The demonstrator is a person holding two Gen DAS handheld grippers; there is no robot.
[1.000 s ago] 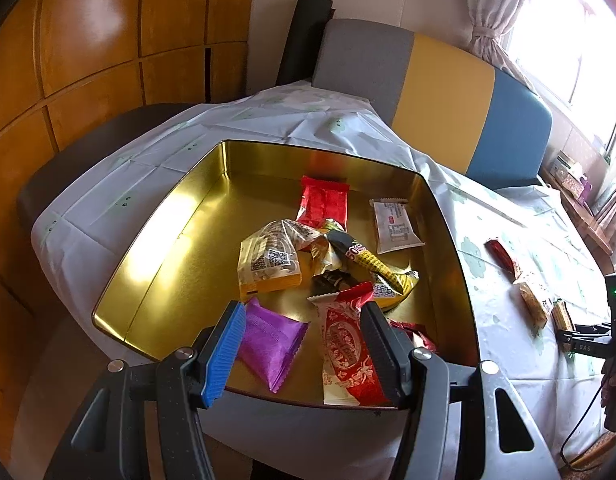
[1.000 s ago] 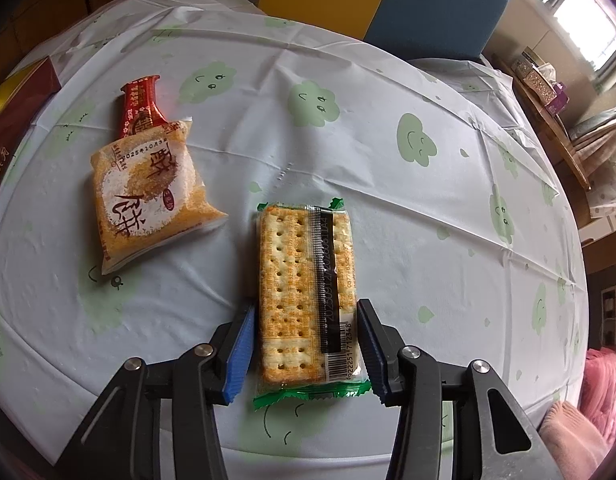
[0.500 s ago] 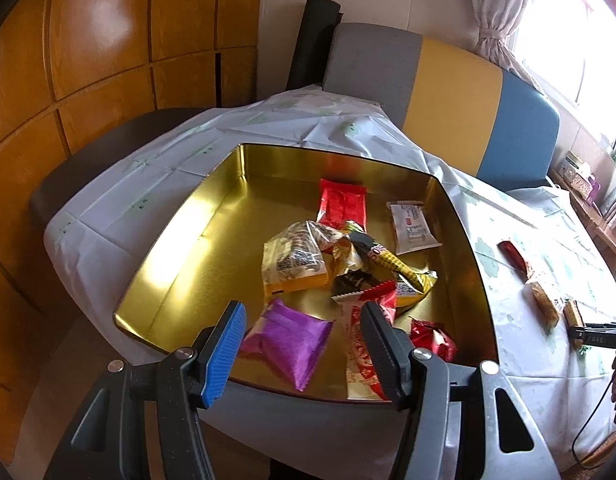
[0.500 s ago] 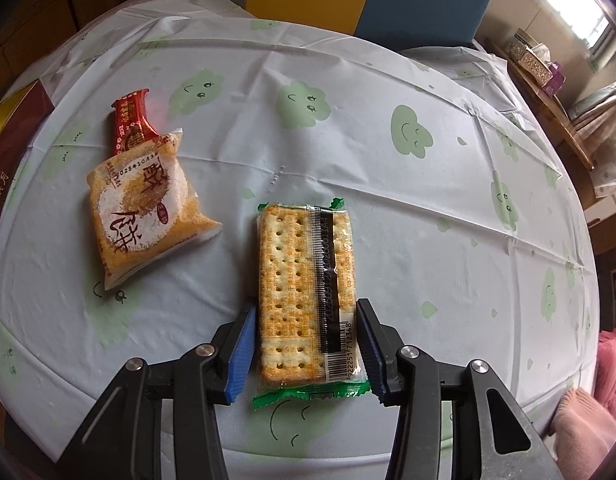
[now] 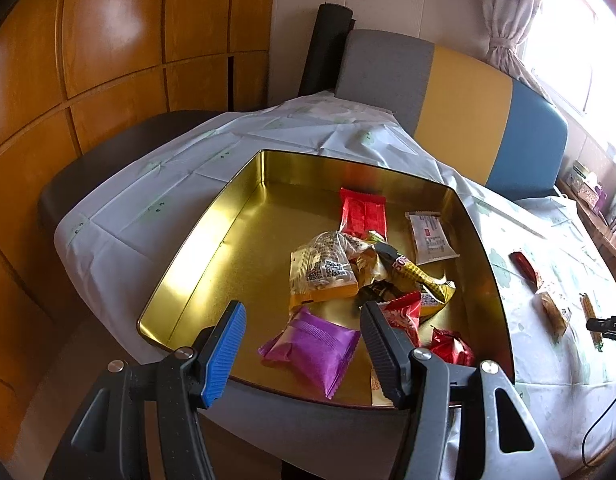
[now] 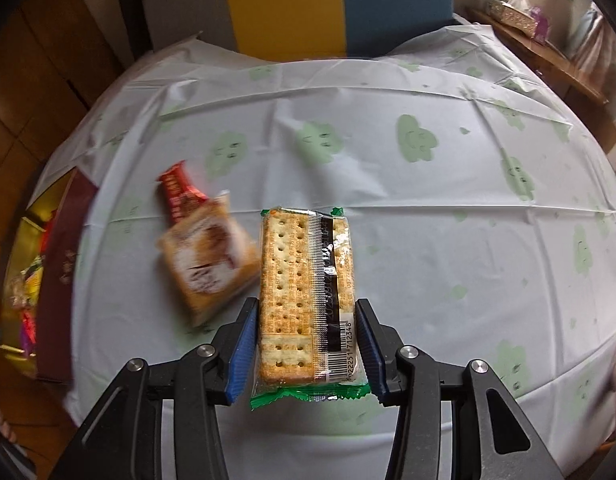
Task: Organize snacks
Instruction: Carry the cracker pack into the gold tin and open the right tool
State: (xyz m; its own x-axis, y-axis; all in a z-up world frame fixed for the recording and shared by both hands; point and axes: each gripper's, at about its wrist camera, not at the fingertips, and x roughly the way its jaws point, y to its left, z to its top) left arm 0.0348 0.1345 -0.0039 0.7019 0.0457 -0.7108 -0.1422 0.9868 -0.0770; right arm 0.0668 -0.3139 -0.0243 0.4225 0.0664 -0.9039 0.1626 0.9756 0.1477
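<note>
The right tongs (image 6: 304,346) grip the cracker pack (image 6: 304,296) lengthwise, the gold tin (image 6: 22,248) lying off to their left under the open, empty left tongs (image 5: 298,346).

Window (image 5: 580,32) glare upper right; right view perhaps motion-blurred; fisheye-warped edges.

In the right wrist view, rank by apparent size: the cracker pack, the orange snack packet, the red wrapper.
1. Cracker pack, though it sits nearest the camera, clamped in the right gripper.
2. Orange snack packet, blurred.
3. Red wrapper, partly hidden under the orange packet.
</note>
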